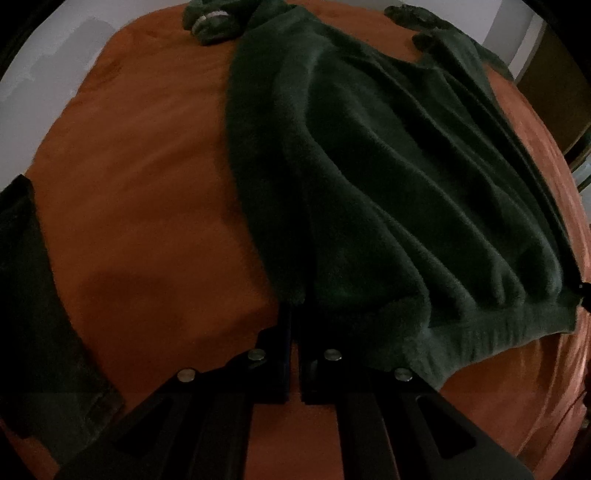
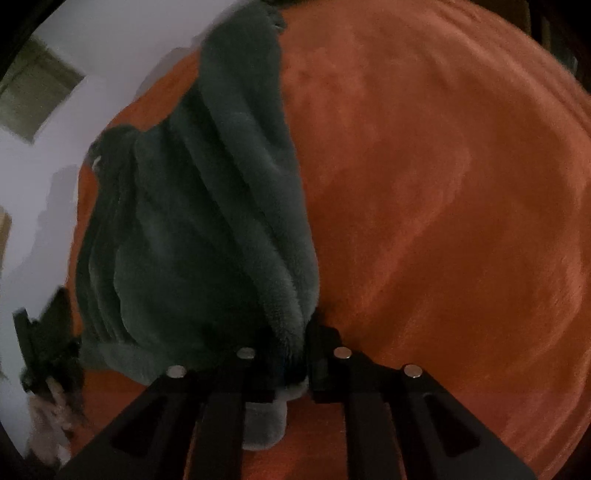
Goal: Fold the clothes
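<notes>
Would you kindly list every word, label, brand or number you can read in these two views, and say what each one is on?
None: no text can be read in either view.
The green fleece garment shows no tag or print.
The orange cover beneath it is plain.
The left gripper and the right gripper carry bare metal studs and no markings.
The pale band on the green bundle at the far edge is too blurred to read.

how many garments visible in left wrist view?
2. A green fleece sweater spread on the orange bedcover, its hem pinched by the left gripper; a dark garment at the left edge. Others may be out of frame.
</notes>
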Demonstrator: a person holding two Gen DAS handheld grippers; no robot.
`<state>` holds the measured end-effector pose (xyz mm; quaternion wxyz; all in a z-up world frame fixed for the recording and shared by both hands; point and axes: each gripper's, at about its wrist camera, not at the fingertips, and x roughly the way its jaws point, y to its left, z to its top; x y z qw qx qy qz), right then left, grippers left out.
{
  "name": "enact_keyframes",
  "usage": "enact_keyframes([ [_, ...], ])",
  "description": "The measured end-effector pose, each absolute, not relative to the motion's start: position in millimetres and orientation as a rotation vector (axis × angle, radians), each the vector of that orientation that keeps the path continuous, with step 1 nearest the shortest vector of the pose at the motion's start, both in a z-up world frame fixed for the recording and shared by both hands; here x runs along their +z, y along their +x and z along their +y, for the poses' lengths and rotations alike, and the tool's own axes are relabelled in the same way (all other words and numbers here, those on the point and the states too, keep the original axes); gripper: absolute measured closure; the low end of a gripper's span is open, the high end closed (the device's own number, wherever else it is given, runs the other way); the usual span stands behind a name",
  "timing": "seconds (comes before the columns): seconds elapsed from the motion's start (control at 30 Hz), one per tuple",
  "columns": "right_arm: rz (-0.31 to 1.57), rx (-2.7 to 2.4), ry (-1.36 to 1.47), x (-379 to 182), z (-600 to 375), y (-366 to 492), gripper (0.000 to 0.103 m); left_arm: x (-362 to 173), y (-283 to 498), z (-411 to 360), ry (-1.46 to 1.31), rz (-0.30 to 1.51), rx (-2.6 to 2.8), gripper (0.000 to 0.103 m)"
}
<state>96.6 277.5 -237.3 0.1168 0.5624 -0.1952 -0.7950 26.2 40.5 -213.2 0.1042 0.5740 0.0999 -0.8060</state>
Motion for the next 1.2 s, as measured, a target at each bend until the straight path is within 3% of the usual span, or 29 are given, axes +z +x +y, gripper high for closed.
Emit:
enact_keyframes([
  [0.07,-0.631,-2.323,1.623,-234.4,284.9,98.4,0.066,-211.5,26.2,34.2,1.680,0.381,-2.376,0.090],
  [0.17,-0.649,-2.333,1.571,-226.0,290.3,105.0,0.056,-210.3,28.6,26.1,1.661,0.508,-2.380,0.068],
  [0.37,-0.617,-2.265,1.641,-240.1,271.9,117.6,0.056,-216.7,24.7,23.3,1.637,0.517,-2.397,0.058],
  [0.63,-0.495,-2.316,1.681,-241.1,254.8,121.0,0.057,-221.0,6.3,20.8,1.649,0.629,-2.434,0.058],
  [0.77,-0.455,-2.328,1.677,-239.8,250.3,121.8,0.076,-207.1,6.4,6.6,1.585,0.652,-2.439,0.058],
  [0.87,-0.454,-2.327,1.672,-240.1,249.9,122.1,0.084,-192.3,1.2,-13.3,1.478,0.676,-2.420,0.057],
  [1.0,-0.453,-2.326,1.665,-240.5,249.3,122.6,0.087,-189.3,-11.4,-31.1,1.419,0.695,-2.384,0.056],
  [1.03,-0.453,-2.326,1.663,-240.6,249.2,122.7,0.088,-166.5,14.8,-17.0,1.413,0.712,-2.374,0.054],
  [1.2,-0.470,-2.325,1.671,-238.4,250.1,123.8,0.088,-163.5,53.4,-42.8,1.495,0.898,-2.370,0.054],
])
